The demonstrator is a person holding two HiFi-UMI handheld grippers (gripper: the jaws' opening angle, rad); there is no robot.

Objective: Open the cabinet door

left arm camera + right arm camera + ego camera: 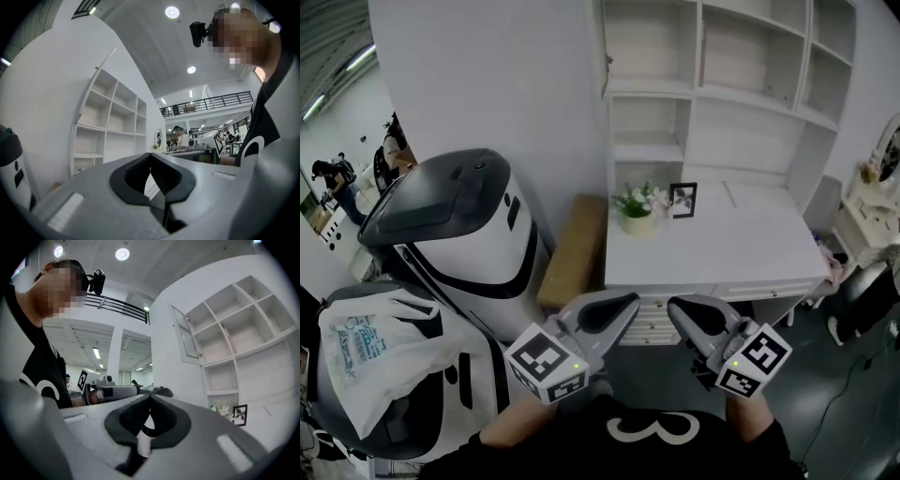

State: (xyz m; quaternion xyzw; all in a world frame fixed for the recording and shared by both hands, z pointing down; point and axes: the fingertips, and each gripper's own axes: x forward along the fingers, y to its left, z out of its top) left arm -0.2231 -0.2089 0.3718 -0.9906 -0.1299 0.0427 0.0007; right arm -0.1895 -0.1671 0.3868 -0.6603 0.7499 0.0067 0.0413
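Head view shows left claw (632, 302) and right claw (673, 307) pressed together, empty, below the shelf unit (694, 94), whose upper-left cabinet door (184, 336) seems already open; keep both clear.

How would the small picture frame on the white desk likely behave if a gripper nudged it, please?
The picture frame stands upright and looks thin, so it would probably tip over rather than slide. It seems light. Its front may be glass, so treat it as fragile.

Left gripper (626, 303) and right gripper (678, 307) held forward, side by side (jaws together, empty).
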